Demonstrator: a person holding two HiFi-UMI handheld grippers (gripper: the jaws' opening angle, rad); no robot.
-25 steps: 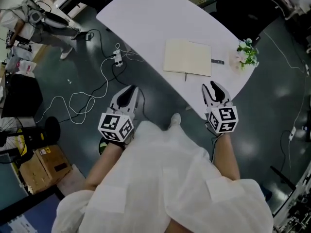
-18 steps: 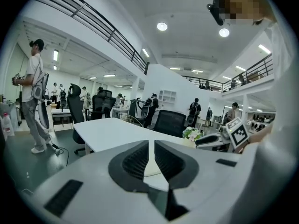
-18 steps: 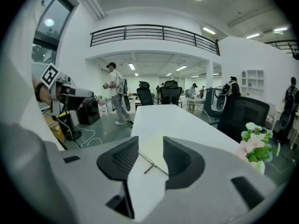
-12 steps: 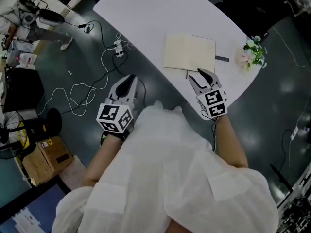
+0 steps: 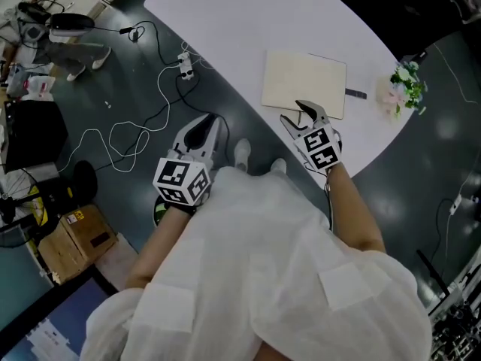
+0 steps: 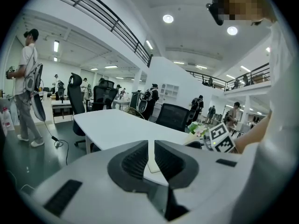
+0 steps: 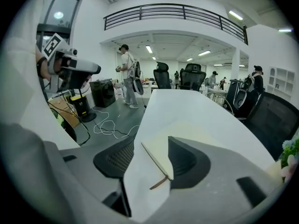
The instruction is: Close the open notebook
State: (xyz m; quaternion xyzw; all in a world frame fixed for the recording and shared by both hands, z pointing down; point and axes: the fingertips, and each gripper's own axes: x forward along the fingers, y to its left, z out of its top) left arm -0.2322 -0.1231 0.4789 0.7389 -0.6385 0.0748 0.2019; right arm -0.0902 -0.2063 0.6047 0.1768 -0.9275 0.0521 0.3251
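A cream notebook [image 5: 304, 81] lies flat on the white table [image 5: 248, 21], near its front edge. My right gripper [image 5: 294, 113] is at the notebook's near edge, its jaws open and just widened. In the right gripper view, the notebook's near corner [image 7: 161, 157] and a brown ribbon [image 7: 159, 183] lie between the right gripper [image 7: 152, 141] jaws, and no pad presses on them. My left gripper [image 5: 204, 122] hangs off the table's left side over the floor. Its jaws are nearly together with nothing in them, as the left gripper [image 6: 151, 143] view shows.
A small dark pen-like object [image 5: 355, 93] and a flower bunch [image 5: 406, 85] sit right of the notebook. White cables [image 5: 143, 126] and a power strip [image 5: 188, 68] lie on the floor left of the table. A cardboard box [image 5: 75, 239] is at the lower left. Office chairs [image 7: 163, 76] stand beyond.
My right gripper moved up and left onto the notebook's near edge, rolling as it went, and its jaws spread wider. The left gripper shifted slightly toward the table.
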